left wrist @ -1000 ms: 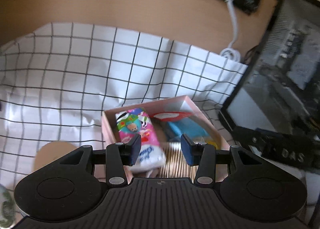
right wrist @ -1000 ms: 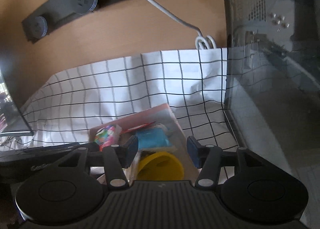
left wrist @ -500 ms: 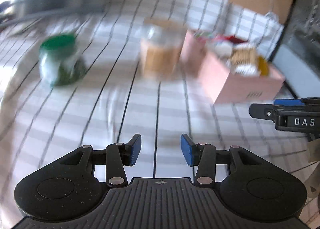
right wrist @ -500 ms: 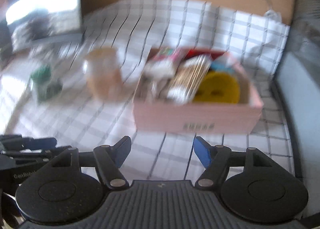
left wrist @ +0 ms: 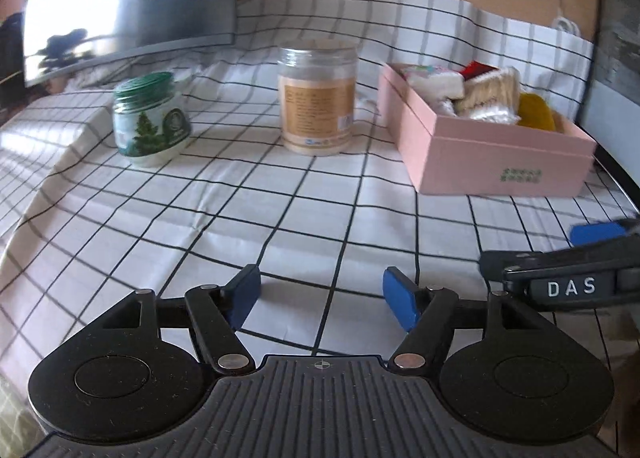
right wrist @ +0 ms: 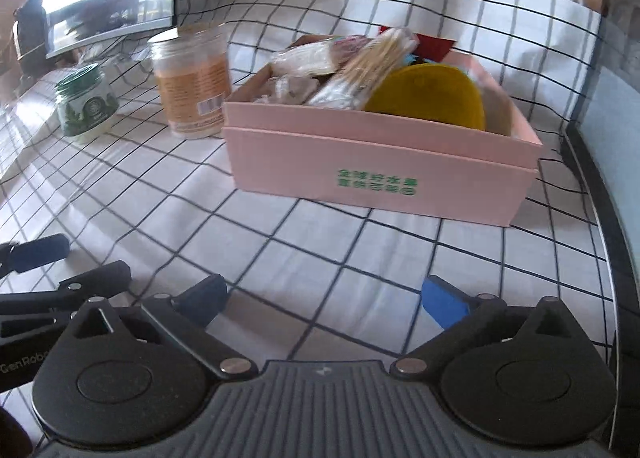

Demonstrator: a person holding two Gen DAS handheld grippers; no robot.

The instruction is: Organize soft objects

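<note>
Checked tablecloth point(left wrist: 280, 193) spans desk. Pink box point(right wrist: 380, 177), crammed with soft items, sits ahead of right gripper point(right wrist: 324, 298), long axis crosswise to it; the nearer hand. Left gripper point(left wrist: 320, 294) well apart, box off to its right. Both jaws have just been opening, nothing between them. Yellow plush point(right wrist: 428, 97) bulges above rim.

Ahead of me a white checked cloth point(left wrist: 280, 193) covers the tabletop. Toward its far left stands a green-lidded jar point(left wrist: 150, 117); beside it, nearer the middle, a taller clear jar point(left wrist: 318, 95) with an orange label. A dark monitor point(left wrist: 128, 5) stands at the far left edge.
</note>
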